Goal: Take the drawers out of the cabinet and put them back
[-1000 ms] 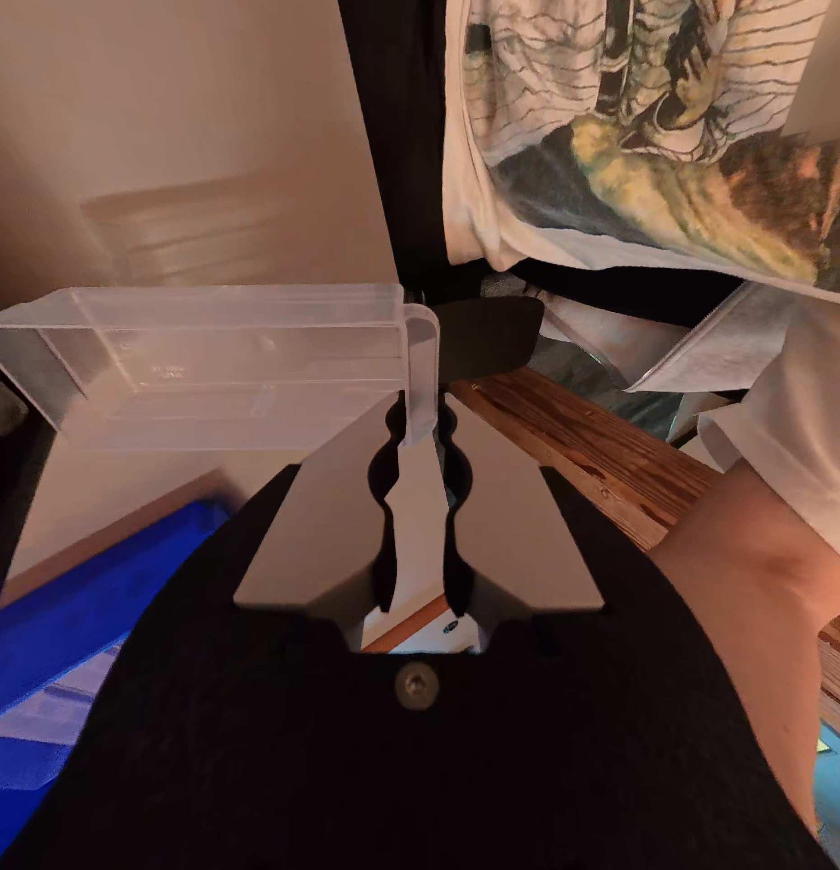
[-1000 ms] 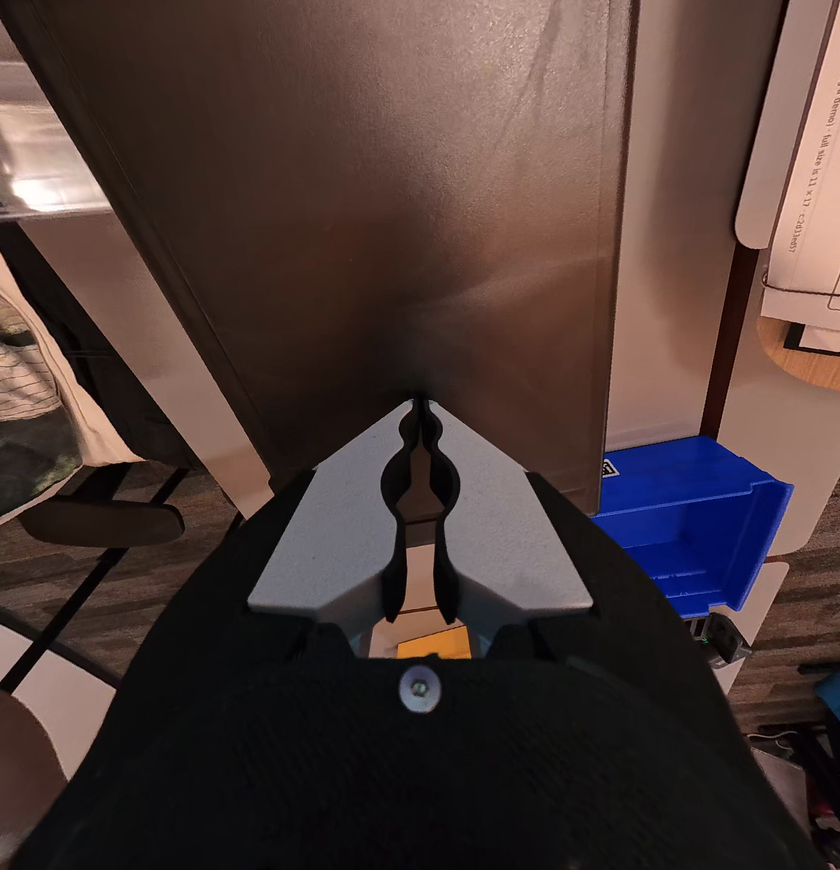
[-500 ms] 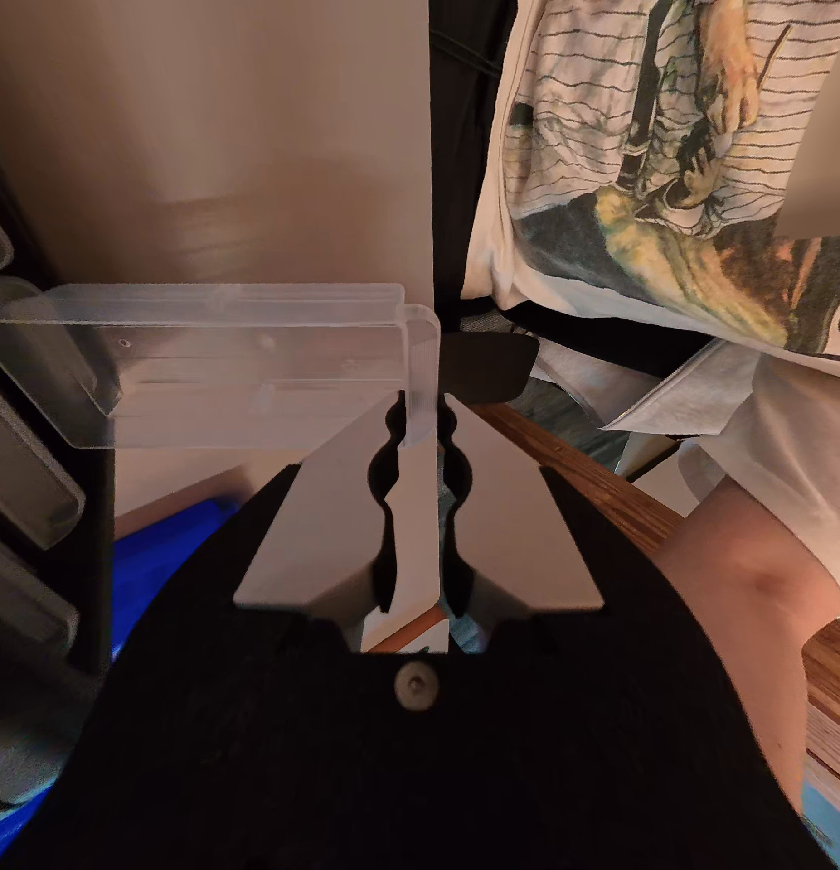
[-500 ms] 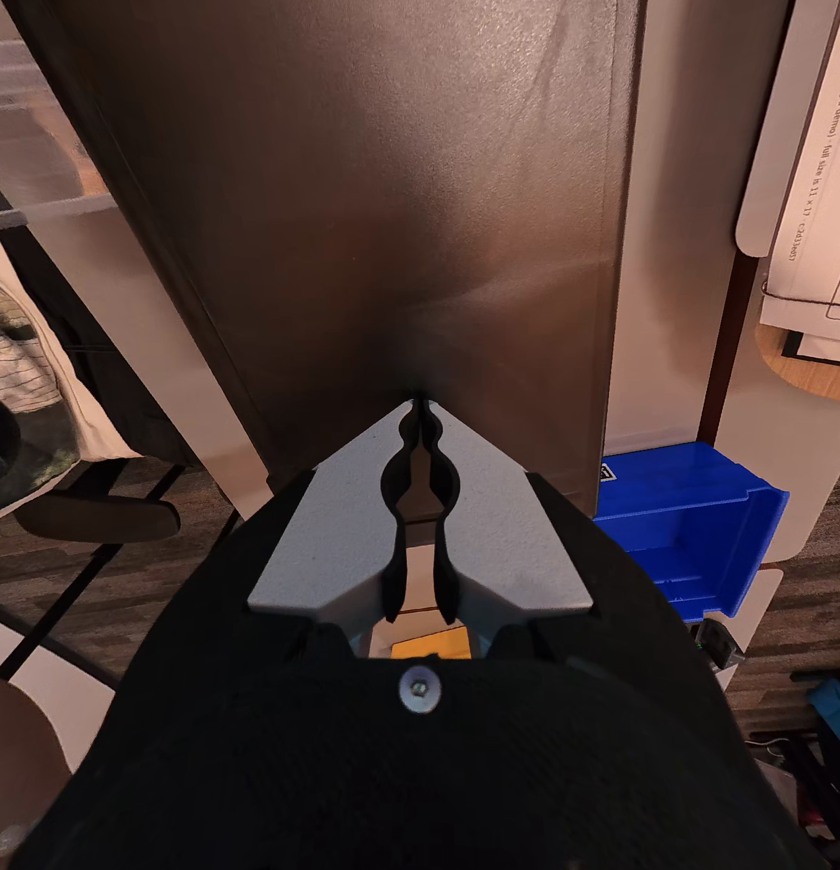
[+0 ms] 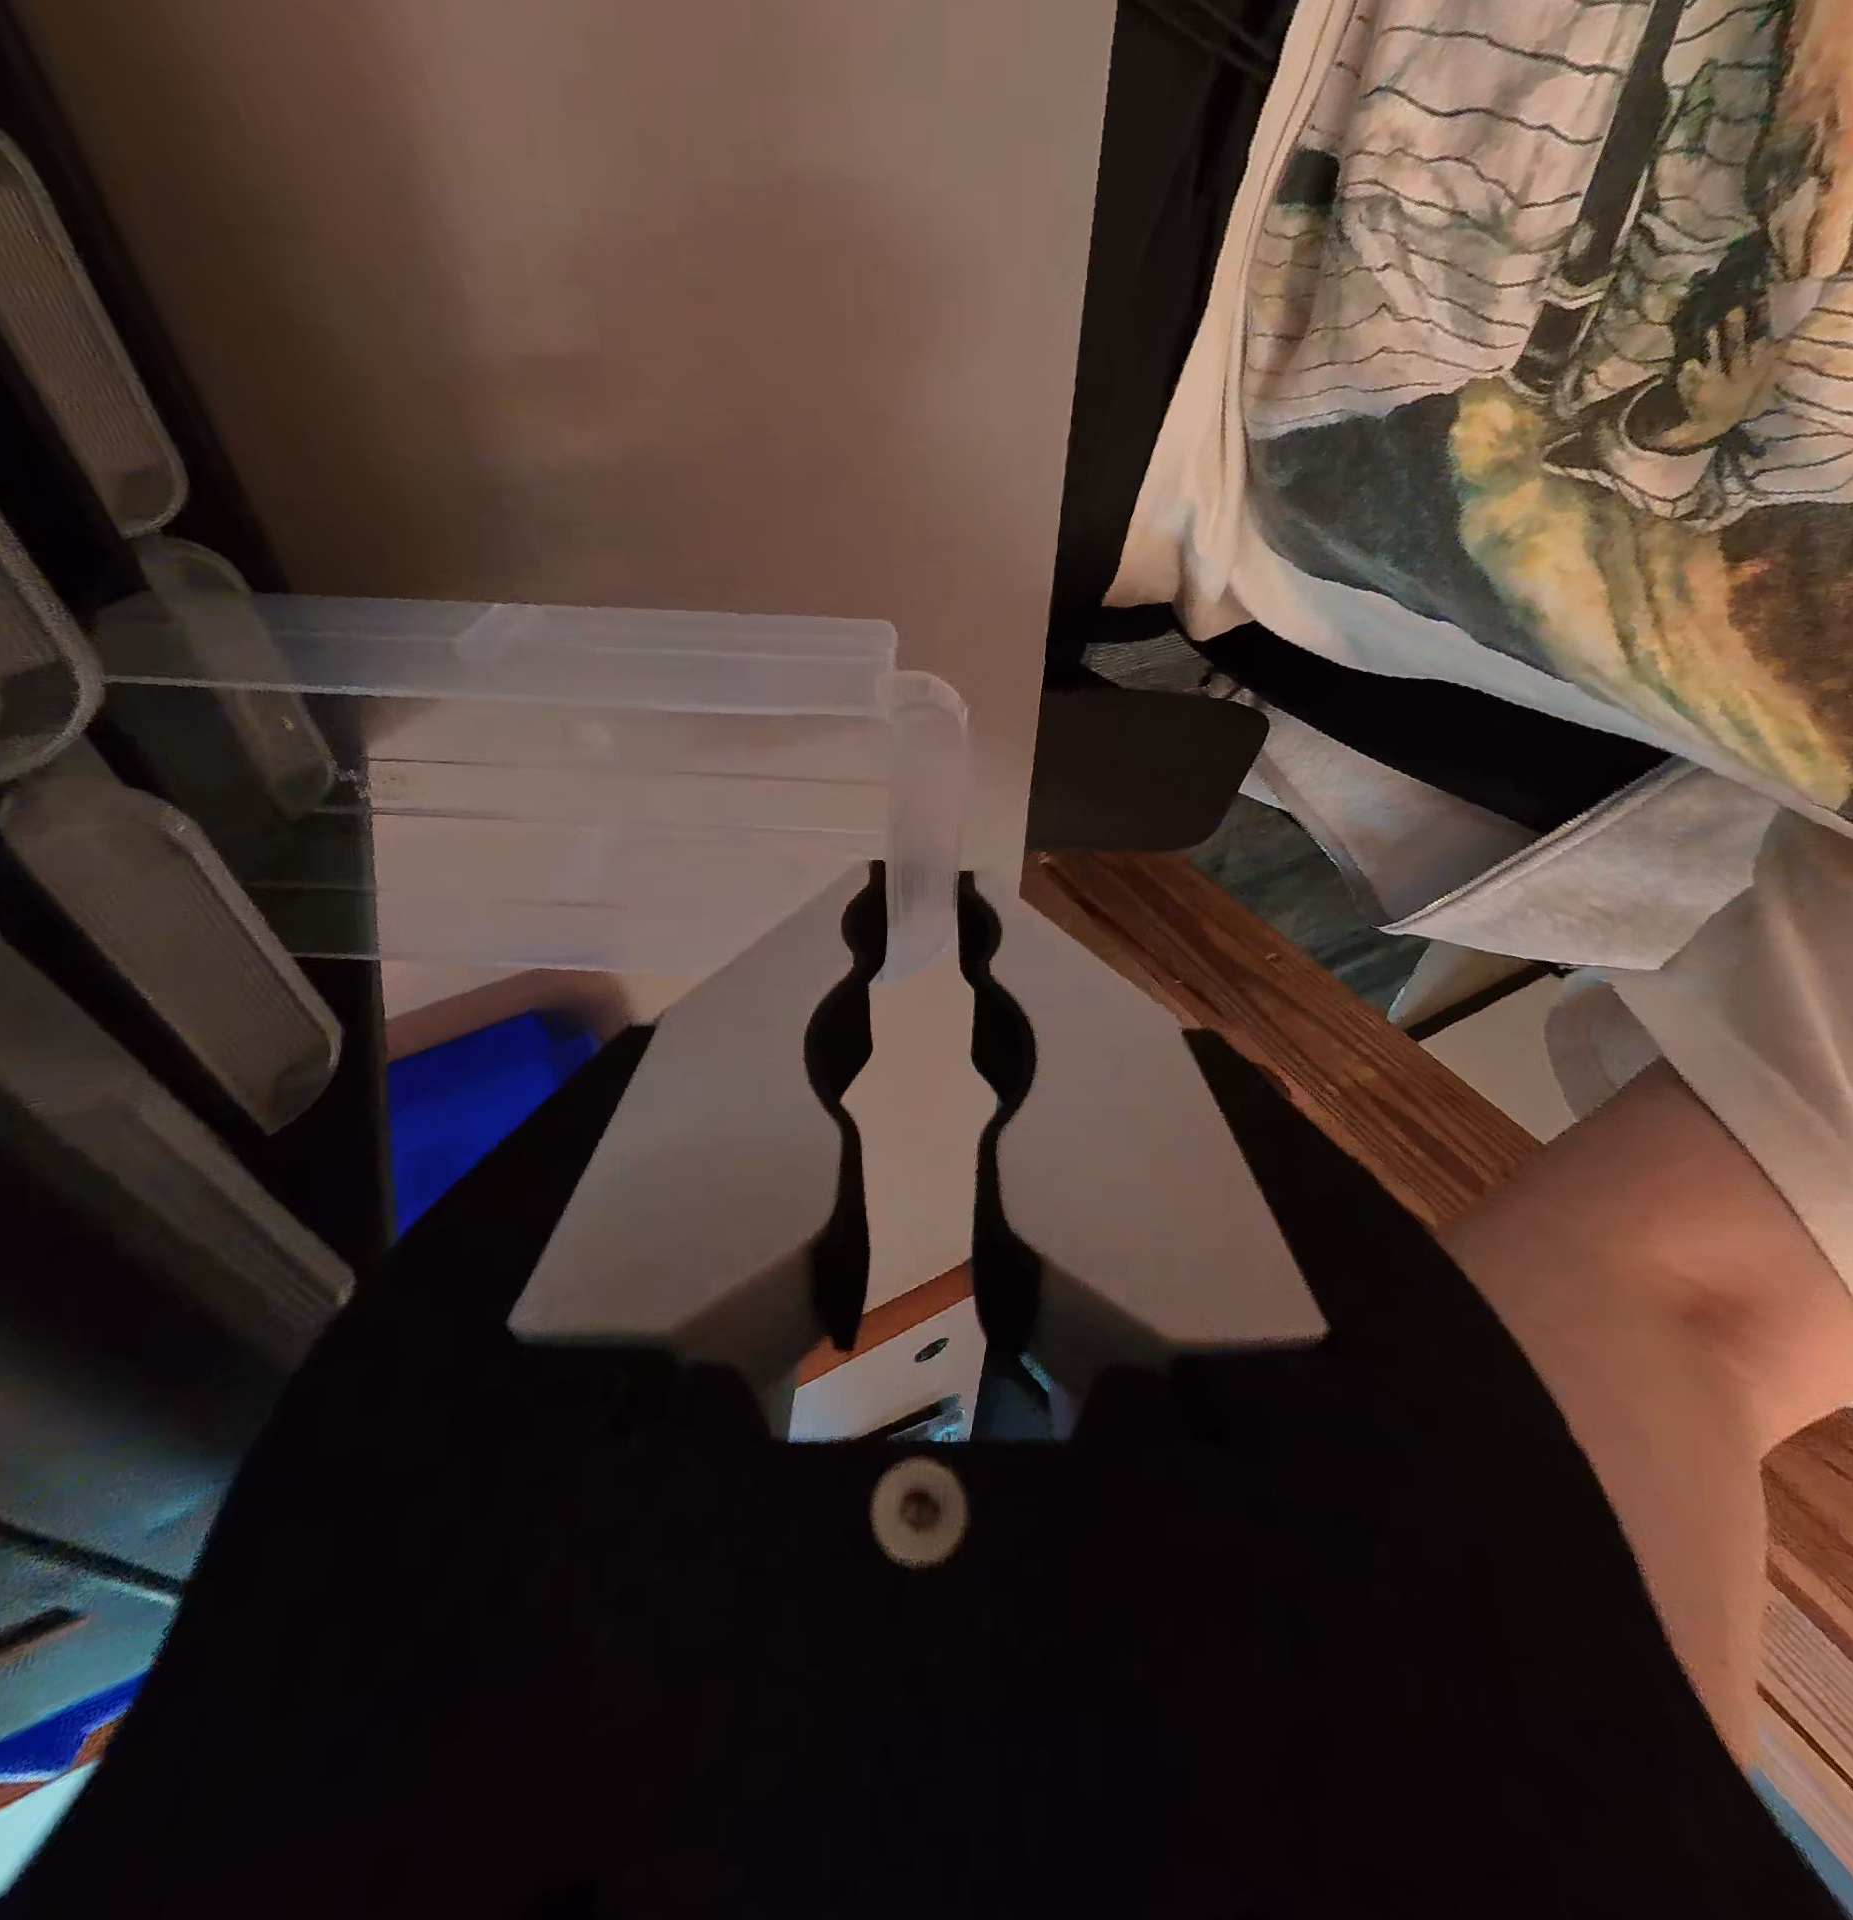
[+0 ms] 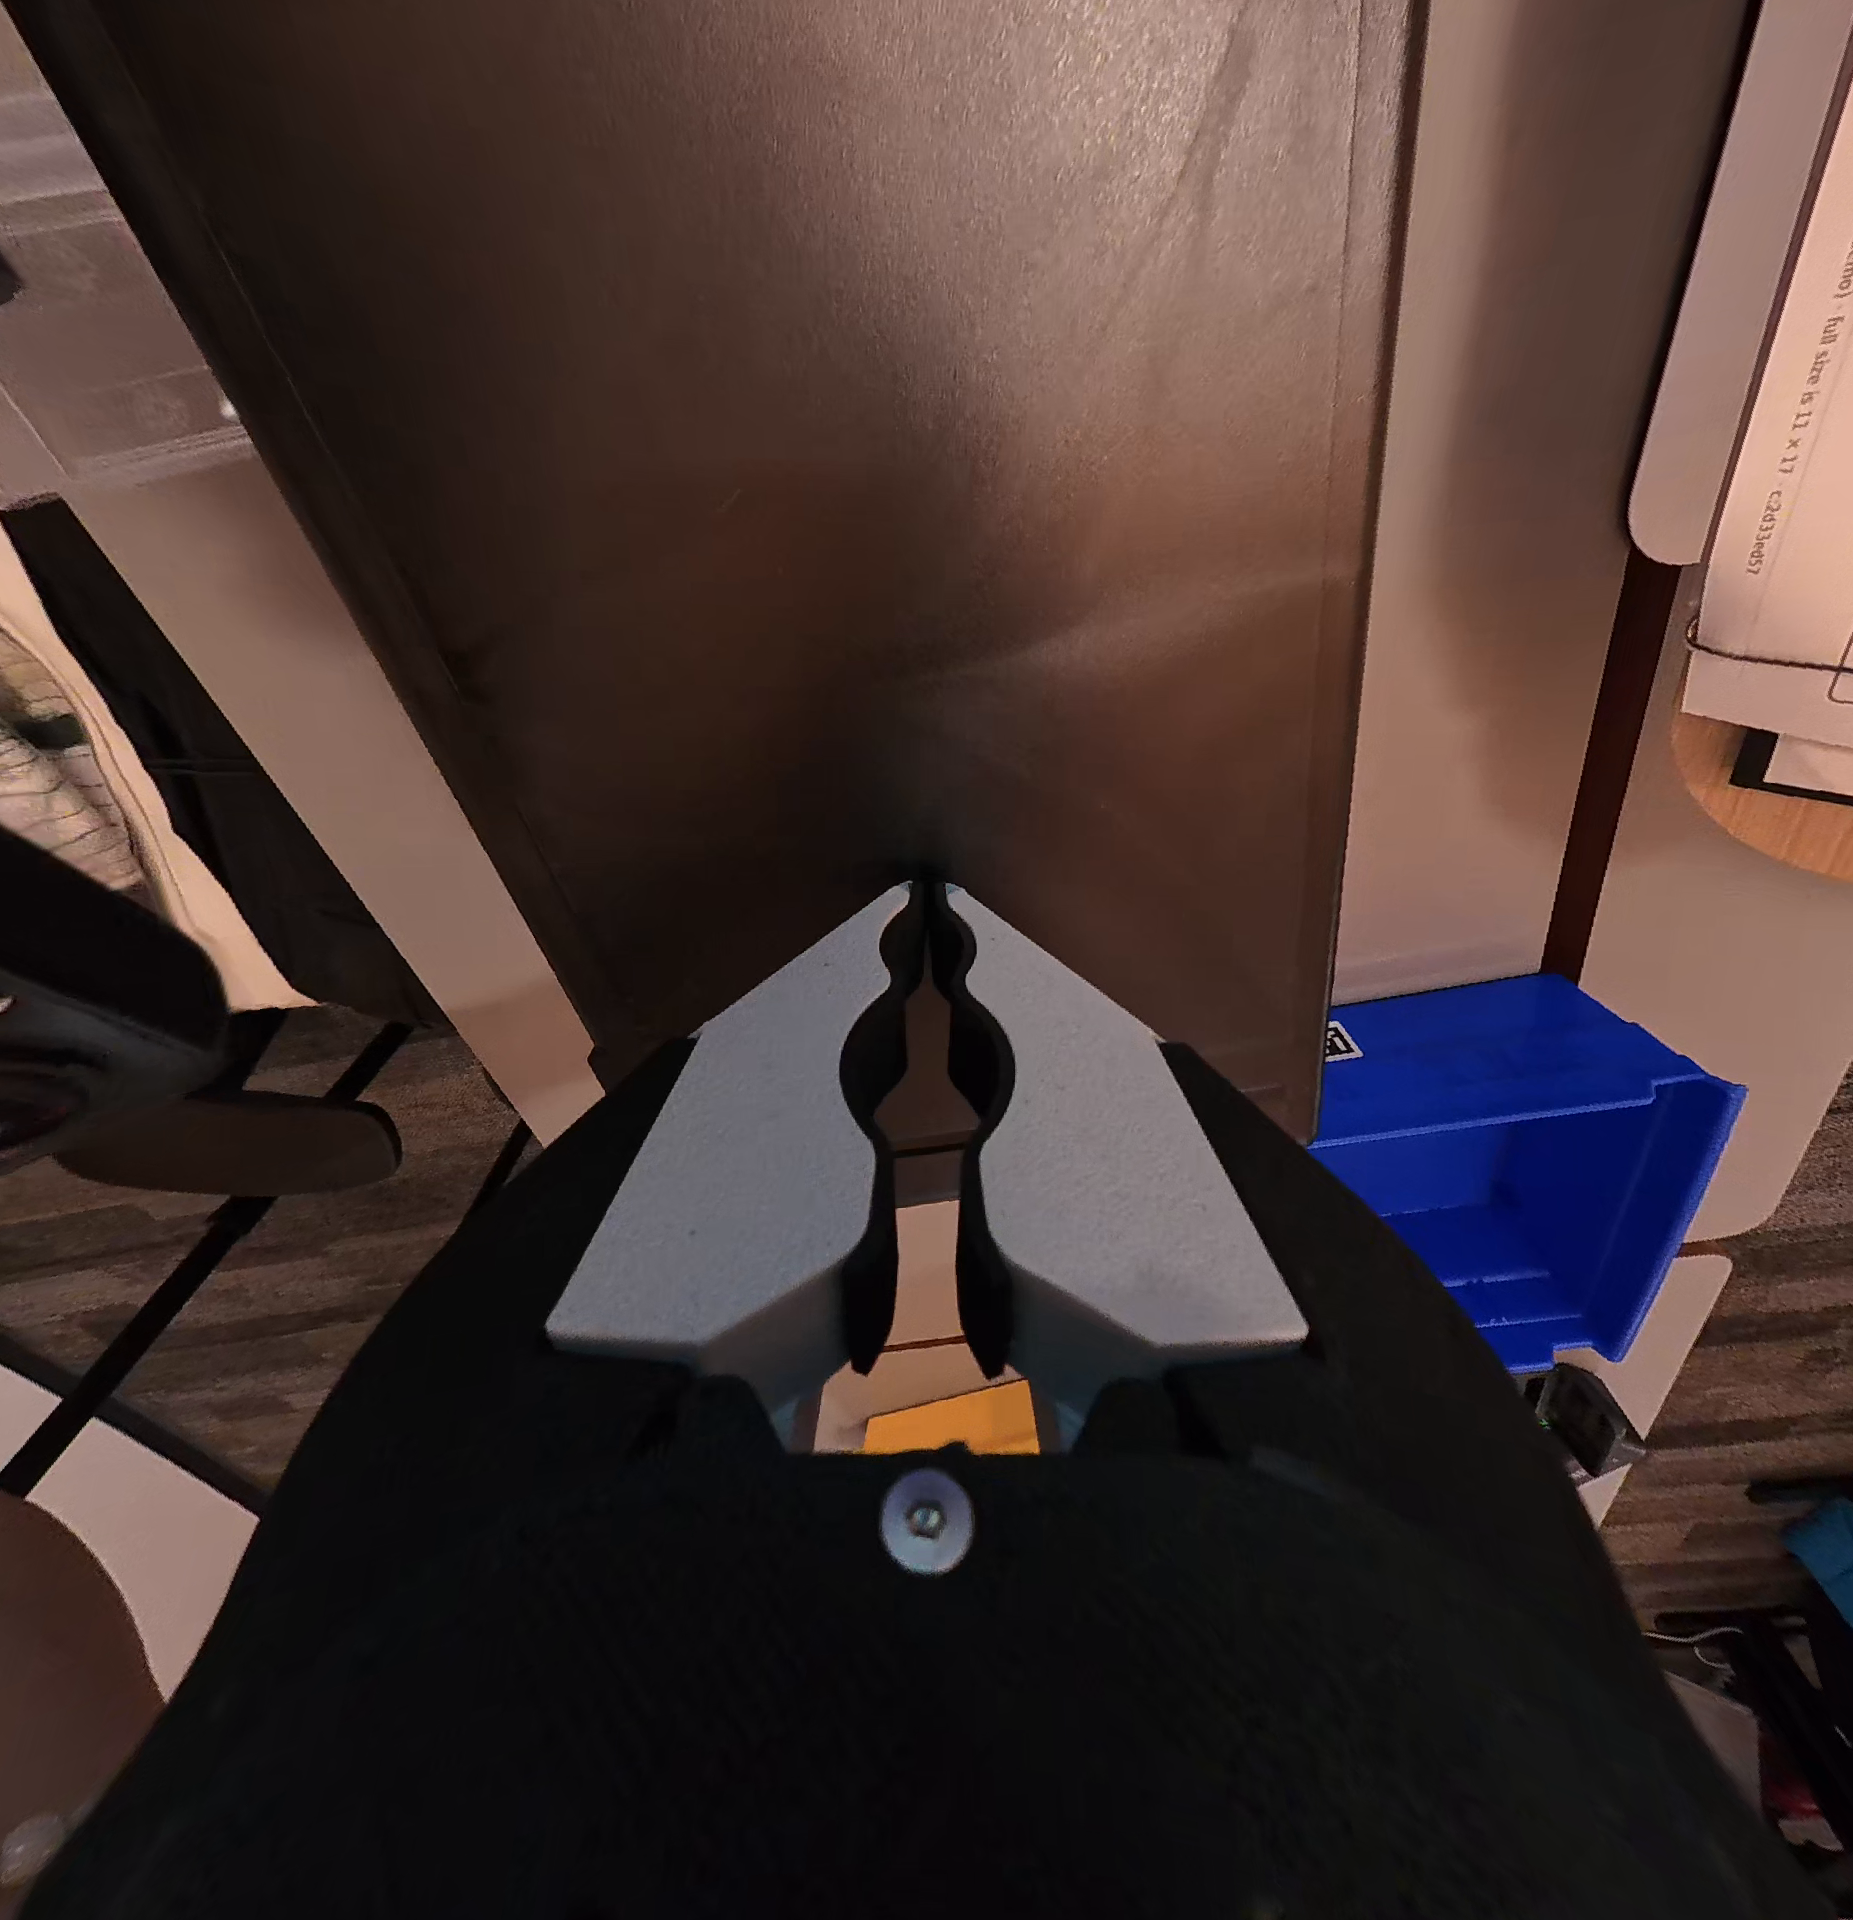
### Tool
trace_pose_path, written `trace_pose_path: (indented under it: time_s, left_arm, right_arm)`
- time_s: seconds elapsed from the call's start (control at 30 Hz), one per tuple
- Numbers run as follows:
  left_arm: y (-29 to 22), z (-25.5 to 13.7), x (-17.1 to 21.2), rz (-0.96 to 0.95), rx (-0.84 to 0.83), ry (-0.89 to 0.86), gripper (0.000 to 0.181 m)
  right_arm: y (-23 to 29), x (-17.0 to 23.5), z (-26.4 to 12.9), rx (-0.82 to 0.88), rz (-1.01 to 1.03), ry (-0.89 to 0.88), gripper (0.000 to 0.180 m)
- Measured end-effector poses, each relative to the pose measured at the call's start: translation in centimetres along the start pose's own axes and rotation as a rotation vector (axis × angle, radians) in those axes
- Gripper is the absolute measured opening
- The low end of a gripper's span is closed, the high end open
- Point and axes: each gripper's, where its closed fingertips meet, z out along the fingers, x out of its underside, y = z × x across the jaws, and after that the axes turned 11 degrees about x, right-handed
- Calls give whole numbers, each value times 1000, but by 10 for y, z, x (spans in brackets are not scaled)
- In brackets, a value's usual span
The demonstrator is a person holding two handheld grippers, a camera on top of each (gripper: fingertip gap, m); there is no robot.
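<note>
My left gripper (image 5: pixel 917 883) is shut on the front handle of a clear plastic drawer (image 5: pixel 610 769), held level. The drawer's far end reaches into the black cabinet (image 5: pixel 309 1039) at the left, between other clear drawers (image 5: pixel 163 935) that sit in their slots. My right gripper (image 6: pixel 927 888) is shut and empty, its tips pressed against the cabinet's dark flat outer panel (image 6: pixel 849 468). The clear drawer also shows at the upper left of the right wrist view (image 6: pixel 91 343).
A blue bin (image 6: pixel 1504 1174) stands behind the cabinet's lower right. A person in a printed white shirt (image 5: pixel 1524 416) stands close on the right, by a wooden table edge (image 5: pixel 1265 1039). Papers (image 6: pixel 1784 416) hang at the far right.
My left gripper has carried the clear drawer left to the cabinet, and its far end now enters a slot. My right gripper has stayed pressed on the panel.
</note>
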Motion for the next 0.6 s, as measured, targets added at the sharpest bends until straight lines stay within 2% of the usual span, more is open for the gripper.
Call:
trace_pose_path:
  time_s: [0.3, 0.47, 0.6]
  left_arm:
    - [7, 21, 1, -8, -221, -1, 11]
    - [15, 31, 5, -76, -380, 13, 11]
    - [23, 37, -6, -107, -515, -41, 12]
  right_arm:
    - [0, 0, 0, 7, -5, -1, 0]
    - [0, 0, 0, 11, -6, -5, 0]
    - [0, 0, 0, 15, -7, -8, 0]
